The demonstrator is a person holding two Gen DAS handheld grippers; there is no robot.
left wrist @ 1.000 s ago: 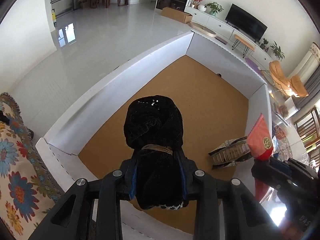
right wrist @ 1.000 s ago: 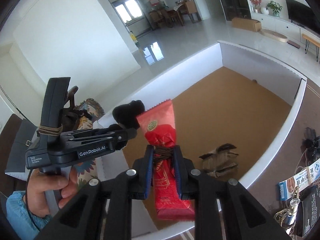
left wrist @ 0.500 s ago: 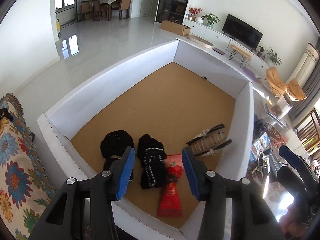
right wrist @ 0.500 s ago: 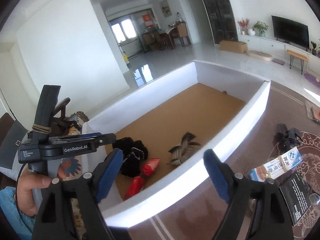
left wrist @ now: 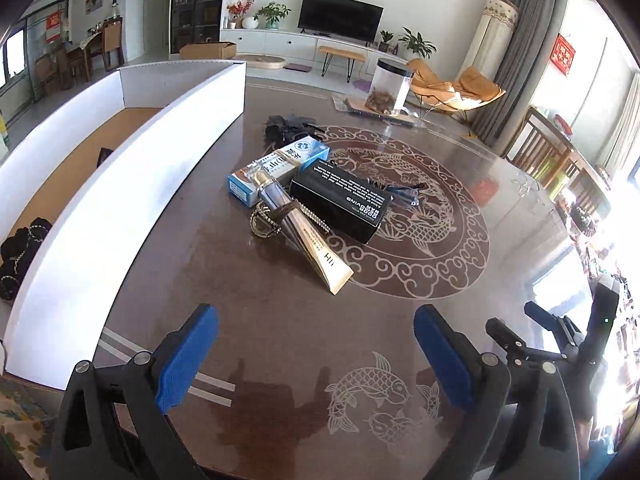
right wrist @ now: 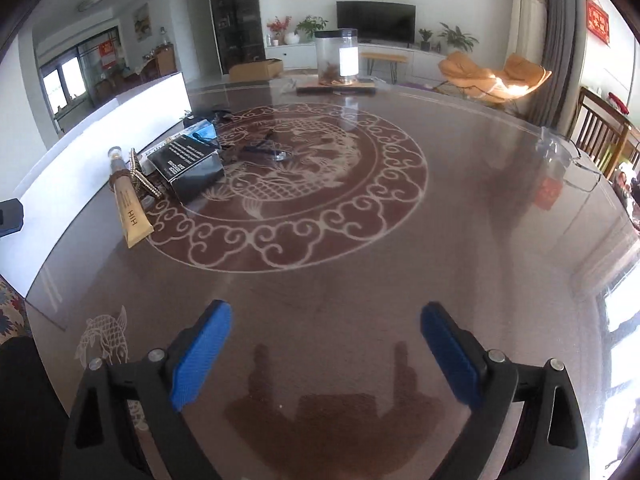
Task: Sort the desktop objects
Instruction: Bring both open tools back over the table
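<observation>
Both hand-held grippers hang over the desk (left wrist: pixel 248 320) with jaws spread wide and nothing between them: the left hand-held gripper (left wrist: pixel 316 354) faces a pile near the desk's middle, the right hand-held gripper (right wrist: pixel 326 354) faces bare desk. In the pile a tube (left wrist: pixel 308 240) lies across a chain (left wrist: pixel 262 222), touching a black box (left wrist: pixel 340 200) and a blue box (left wrist: pixel 276 168). Just left stands the white bin (left wrist: pixel 120 184), black cloth (left wrist: pixel 18 252) inside.

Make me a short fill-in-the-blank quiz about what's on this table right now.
1. Both the left gripper and the right gripper are ____.
2. The gold tube lies beside a ____ box with white lettering.
3. The pads on each gripper are colored ____.
4. The pattern on the table shows ____.

Missing words: open; black; blue; fish
</observation>
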